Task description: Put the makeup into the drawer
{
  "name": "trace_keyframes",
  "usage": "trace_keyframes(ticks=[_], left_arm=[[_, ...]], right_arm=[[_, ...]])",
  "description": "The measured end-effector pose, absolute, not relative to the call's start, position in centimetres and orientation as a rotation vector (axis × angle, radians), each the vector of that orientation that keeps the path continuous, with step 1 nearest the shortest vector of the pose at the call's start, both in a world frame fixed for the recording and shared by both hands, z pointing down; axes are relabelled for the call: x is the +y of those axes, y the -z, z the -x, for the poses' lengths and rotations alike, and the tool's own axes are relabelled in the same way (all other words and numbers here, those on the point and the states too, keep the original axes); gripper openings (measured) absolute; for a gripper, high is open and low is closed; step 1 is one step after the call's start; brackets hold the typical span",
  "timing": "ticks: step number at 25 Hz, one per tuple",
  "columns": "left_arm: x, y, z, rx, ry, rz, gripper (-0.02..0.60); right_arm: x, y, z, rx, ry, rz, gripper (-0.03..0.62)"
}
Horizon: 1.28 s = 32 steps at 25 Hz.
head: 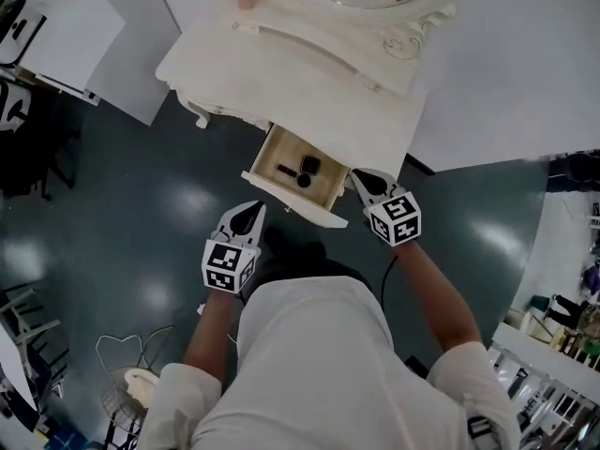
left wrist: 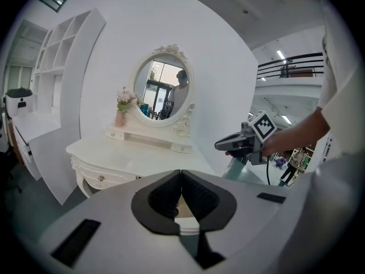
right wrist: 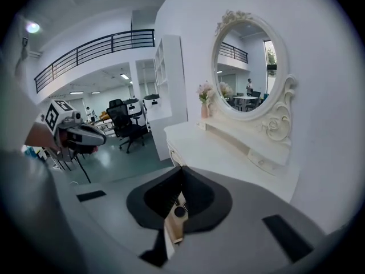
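Note:
The white dressing table (head: 309, 82) has one wooden drawer (head: 323, 195) pulled open toward me. Inside it lie black makeup pieces: a square compact (head: 310, 166), a round pot (head: 303, 181) and a thin stick (head: 283, 170). My left gripper (head: 254, 211) hovers just left of the drawer's front, its jaws shut with nothing between them (left wrist: 181, 178). My right gripper (head: 358, 177) hangs at the drawer's right corner, also shut and empty (right wrist: 181, 177). In the right gripper view a round makeup piece (right wrist: 180, 212) in the drawer shows under the jaws.
An oval mirror (left wrist: 161, 91) and a pink vase of flowers (left wrist: 121, 116) stand on the table top. A wire chair (head: 131, 382) is on the dark floor at lower left. White panels flank the table. A black office chair (right wrist: 126, 123) stands farther off.

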<state>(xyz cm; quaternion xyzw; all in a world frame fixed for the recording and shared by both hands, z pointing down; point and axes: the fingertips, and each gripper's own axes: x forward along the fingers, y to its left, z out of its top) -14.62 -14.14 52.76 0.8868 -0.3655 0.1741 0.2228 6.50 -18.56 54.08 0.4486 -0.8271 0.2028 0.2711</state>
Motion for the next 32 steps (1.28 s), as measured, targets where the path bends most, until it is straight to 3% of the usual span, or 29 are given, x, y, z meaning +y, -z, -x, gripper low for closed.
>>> trace_keyframes(ticks=[20,32], left_arm=[[-6.1,-41.9,8.7,-1.287,-0.294,-2.497,0.017],[-2.5,-40.6,12.0,-1.350,-0.263,-2.503,0.017]], right_arm=[[-8.2,-44.5,-15.7,-2.442,-0.370,-1.282,0.029],[-5.4,-42.8,-15.1,-2.480,-0.325,-1.341,0.029]])
